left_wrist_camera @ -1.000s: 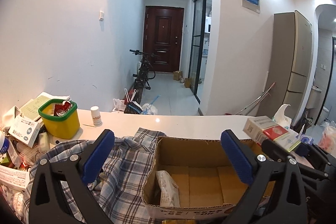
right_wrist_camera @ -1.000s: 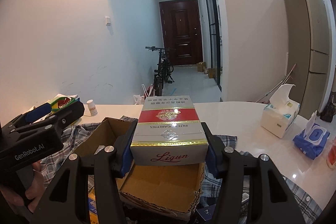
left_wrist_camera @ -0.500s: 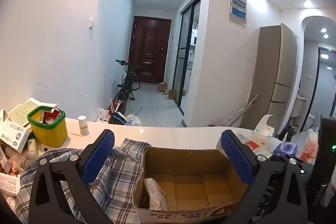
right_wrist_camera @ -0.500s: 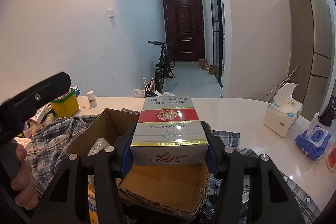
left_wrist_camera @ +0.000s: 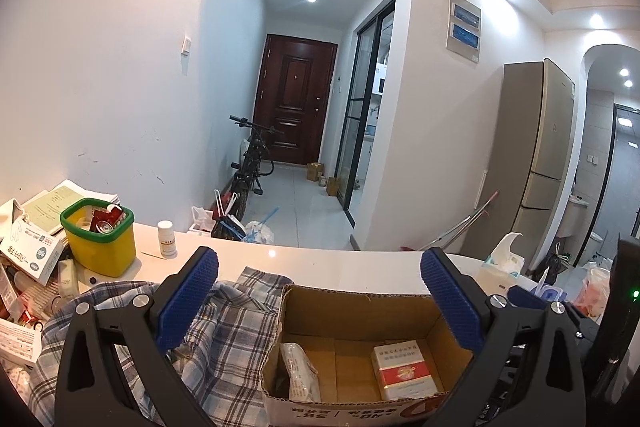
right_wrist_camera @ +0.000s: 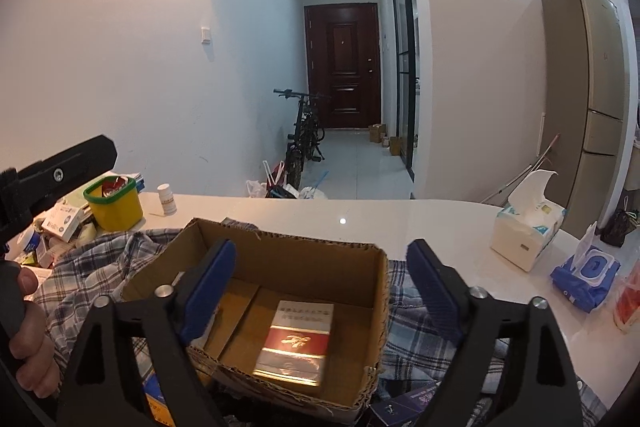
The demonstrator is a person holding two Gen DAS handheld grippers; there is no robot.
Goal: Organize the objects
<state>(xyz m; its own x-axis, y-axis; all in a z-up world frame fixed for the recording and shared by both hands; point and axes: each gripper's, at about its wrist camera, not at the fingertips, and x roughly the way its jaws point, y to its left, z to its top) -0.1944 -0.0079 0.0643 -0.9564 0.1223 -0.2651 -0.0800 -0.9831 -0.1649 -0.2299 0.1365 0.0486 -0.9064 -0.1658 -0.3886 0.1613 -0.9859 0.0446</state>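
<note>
An open cardboard box (left_wrist_camera: 352, 307) (right_wrist_camera: 304, 259) sits on a plaid cloth (left_wrist_camera: 224, 339) on the white counter. A red, white and gold cigarette carton (left_wrist_camera: 404, 373) (right_wrist_camera: 298, 339) lies flat on the box floor. A white packet (left_wrist_camera: 302, 377) stands at the box's left side. My right gripper (right_wrist_camera: 320, 291) is open and empty above the box, over the carton. My left gripper (left_wrist_camera: 320, 299) is open and empty above the box's near left side.
A yellow tub with a green rim (left_wrist_camera: 100, 237) (right_wrist_camera: 114, 203) and a small white bottle (left_wrist_camera: 166, 239) stand at the left, beside stacked boxes and papers (left_wrist_camera: 28, 251). A tissue pack (right_wrist_camera: 526, 223) and a blue wipes pack (right_wrist_camera: 586, 275) lie at the right.
My right gripper opened and let go of the cigarette carton, which now lies inside the box. The left gripper drew back and to the left, staying open.
</note>
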